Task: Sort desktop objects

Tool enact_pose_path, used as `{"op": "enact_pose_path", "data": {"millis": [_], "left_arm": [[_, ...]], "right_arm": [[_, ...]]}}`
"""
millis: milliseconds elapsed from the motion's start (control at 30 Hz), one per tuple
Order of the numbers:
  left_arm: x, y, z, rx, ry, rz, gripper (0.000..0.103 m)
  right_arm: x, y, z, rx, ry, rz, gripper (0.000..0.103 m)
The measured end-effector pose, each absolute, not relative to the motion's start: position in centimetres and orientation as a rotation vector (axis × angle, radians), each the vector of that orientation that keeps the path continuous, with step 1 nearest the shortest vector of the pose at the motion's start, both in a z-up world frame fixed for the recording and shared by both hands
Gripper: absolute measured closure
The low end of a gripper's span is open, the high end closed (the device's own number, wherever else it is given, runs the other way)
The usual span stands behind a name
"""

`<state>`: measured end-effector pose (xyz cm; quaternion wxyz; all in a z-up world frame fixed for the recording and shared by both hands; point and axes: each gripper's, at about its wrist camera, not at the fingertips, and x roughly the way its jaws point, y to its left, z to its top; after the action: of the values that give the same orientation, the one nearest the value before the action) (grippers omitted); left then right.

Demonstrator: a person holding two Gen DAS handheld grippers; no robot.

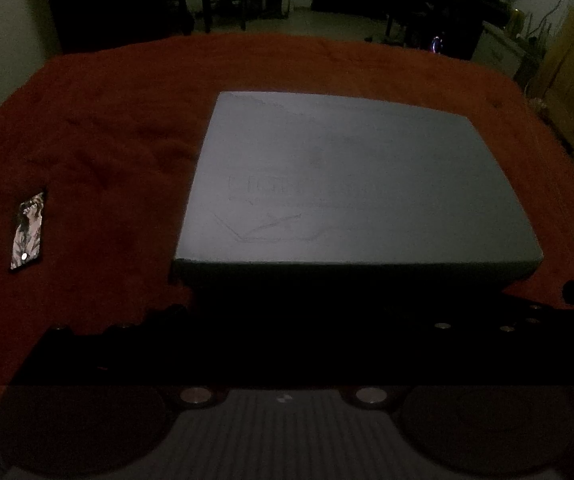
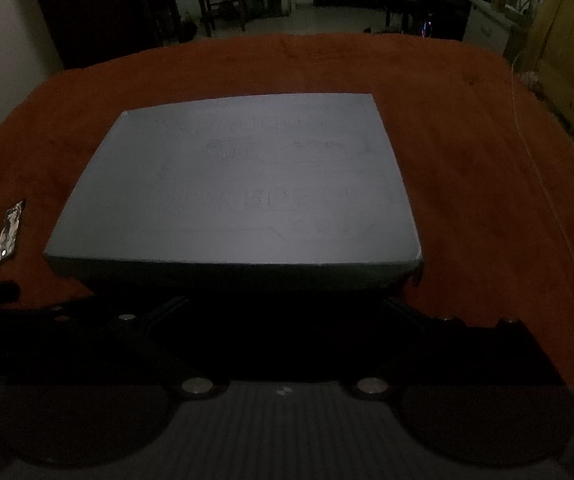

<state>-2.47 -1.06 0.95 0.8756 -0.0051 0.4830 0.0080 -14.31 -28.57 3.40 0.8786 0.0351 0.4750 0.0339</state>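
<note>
I see a dim feed, grey flat box [image 1: 351, 184] mid-surface on red cloth [image 2: 487, 184], small phone-like item [image 1: 27, 230] near left edge, both tools in shadow, can't tell open or closed

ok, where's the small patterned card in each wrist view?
Left wrist: patterned card at far left, on the red cloth, left of the grey box.
Right wrist: same card at the far left edge, narrower.
Shared landmark: the grey box.
</note>
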Motion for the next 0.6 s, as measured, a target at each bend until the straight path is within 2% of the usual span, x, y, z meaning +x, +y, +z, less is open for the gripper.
{"op": "enact_pose_path", "data": {"millis": [600], "left_arm": [[-2.33, -0.45, 0.63, -0.015, 1.018, 0.008, 0.001]], "right_arm": [[-14.38, -28.85, 3.20, 0.083, 1.000, 0.074, 0.000]]}}
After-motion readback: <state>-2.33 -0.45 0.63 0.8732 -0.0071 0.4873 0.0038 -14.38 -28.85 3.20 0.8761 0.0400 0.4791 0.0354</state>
